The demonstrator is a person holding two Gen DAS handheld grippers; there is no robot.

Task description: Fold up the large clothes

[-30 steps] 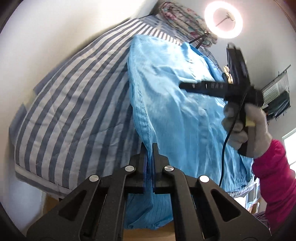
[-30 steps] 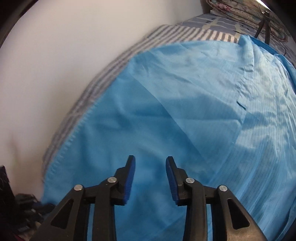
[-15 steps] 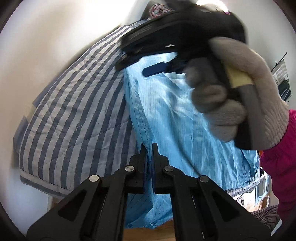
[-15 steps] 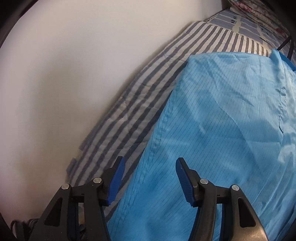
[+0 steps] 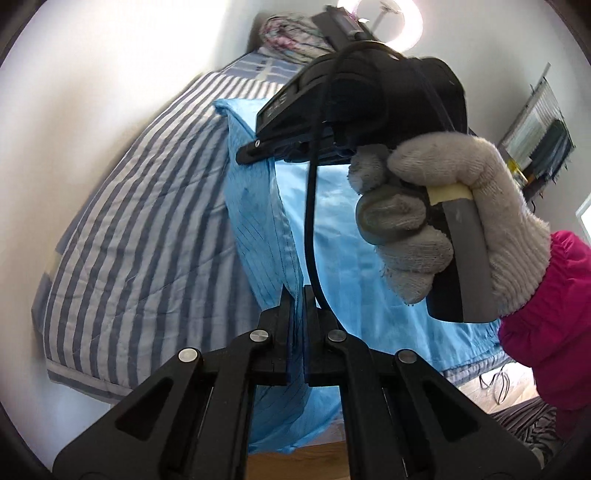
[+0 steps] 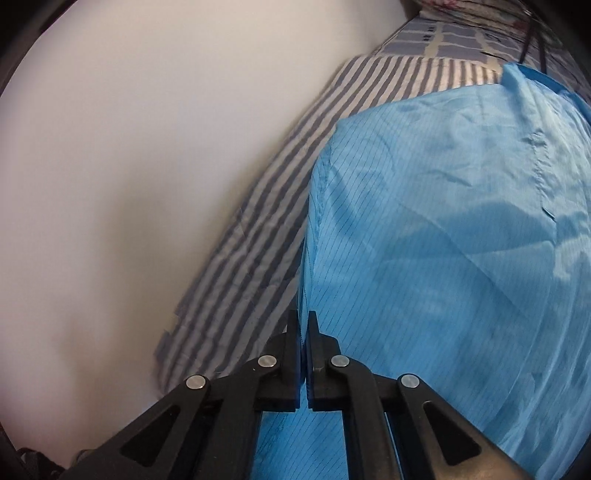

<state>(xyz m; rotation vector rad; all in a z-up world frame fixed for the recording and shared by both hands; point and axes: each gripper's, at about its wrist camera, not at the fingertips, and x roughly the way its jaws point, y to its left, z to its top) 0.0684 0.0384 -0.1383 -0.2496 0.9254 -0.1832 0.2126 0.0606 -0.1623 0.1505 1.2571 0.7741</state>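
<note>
With both the left gripper [image 5: 296, 295] and the right gripper [image 6: 303, 325] pinched tight on the blue garment [image 6: 443, 258], we judge the fold best carried evenly toward its far side.

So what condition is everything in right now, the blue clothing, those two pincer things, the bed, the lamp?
Light blue pinstriped garment: spread on the bed, left edge pinched at two spots.
Left tool: shut on the garment's edge.
Right tool: shut on the same edge.
Blue-and-white striped quilt: laid flat under the garment.
Ring lamp: lit.
</note>
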